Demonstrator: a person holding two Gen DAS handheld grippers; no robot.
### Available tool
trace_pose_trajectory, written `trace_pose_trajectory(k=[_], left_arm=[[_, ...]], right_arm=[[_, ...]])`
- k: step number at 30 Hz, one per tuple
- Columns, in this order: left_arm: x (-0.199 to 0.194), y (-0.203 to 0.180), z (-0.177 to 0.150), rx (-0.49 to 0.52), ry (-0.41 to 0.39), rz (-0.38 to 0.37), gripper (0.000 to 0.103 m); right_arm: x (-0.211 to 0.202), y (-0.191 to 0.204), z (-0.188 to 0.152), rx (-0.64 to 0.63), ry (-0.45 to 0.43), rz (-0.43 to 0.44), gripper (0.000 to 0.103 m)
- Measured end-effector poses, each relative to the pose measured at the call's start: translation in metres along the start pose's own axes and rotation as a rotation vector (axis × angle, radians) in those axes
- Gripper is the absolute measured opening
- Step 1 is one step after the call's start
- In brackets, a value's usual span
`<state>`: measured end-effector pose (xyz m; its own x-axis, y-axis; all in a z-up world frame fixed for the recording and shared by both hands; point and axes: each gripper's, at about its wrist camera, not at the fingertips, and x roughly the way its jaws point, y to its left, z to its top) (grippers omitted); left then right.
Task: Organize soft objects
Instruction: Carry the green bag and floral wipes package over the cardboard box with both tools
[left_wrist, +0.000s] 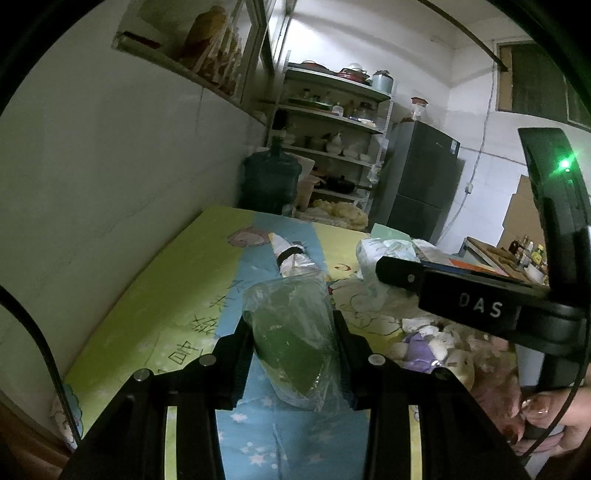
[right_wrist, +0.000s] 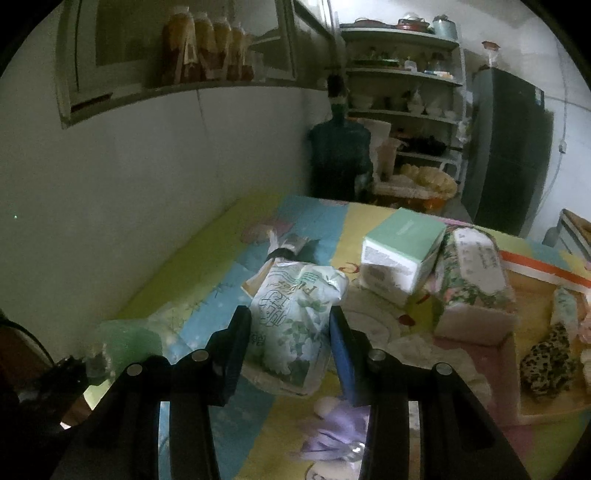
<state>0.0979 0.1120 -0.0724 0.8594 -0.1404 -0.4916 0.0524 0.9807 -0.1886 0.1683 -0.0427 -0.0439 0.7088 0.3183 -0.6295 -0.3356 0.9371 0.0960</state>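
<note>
Two soft packs are in my tongs at once, one each. My left gripper (left_wrist: 291, 354) is clamped on a green pack (left_wrist: 291, 332) in clear wrap, its long axis running straight ahead along the fingers and up past their tips, lifted off the sheet (left_wrist: 147, 295). My right gripper (right_wrist: 290, 350) squeezes a tissue pack (right_wrist: 295, 317) printed with leaves, also lying lengthwise between the pads, its far end sticking out toward the wall. Ahead and to the right of that hand sit a mint box (right_wrist: 402, 254) and a floral tissue pack (right_wrist: 472, 273), touching each other; beyond them a tray (right_wrist: 535, 410) with an orange rim holds a leopard-print piece (right_wrist: 550, 362) and other soft things I cannot make out. I judge the tray is the goal, and my right hand is the nearer to it; the left would have to cross over. A purple toy (right_wrist: 332, 435) lies on the sheet just under my right fingers, not held.
</note>
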Motion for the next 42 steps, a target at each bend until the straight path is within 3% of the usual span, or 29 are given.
trace_pose_trajectory(k=[42], left_arm=[[0.007, -0.143, 0.028, 0.146, -0.037, -0.097, 0.04]], right_arm=[[-0.103, -0.136, -0.002, 0.157, -0.158, -0.093, 0.044]])
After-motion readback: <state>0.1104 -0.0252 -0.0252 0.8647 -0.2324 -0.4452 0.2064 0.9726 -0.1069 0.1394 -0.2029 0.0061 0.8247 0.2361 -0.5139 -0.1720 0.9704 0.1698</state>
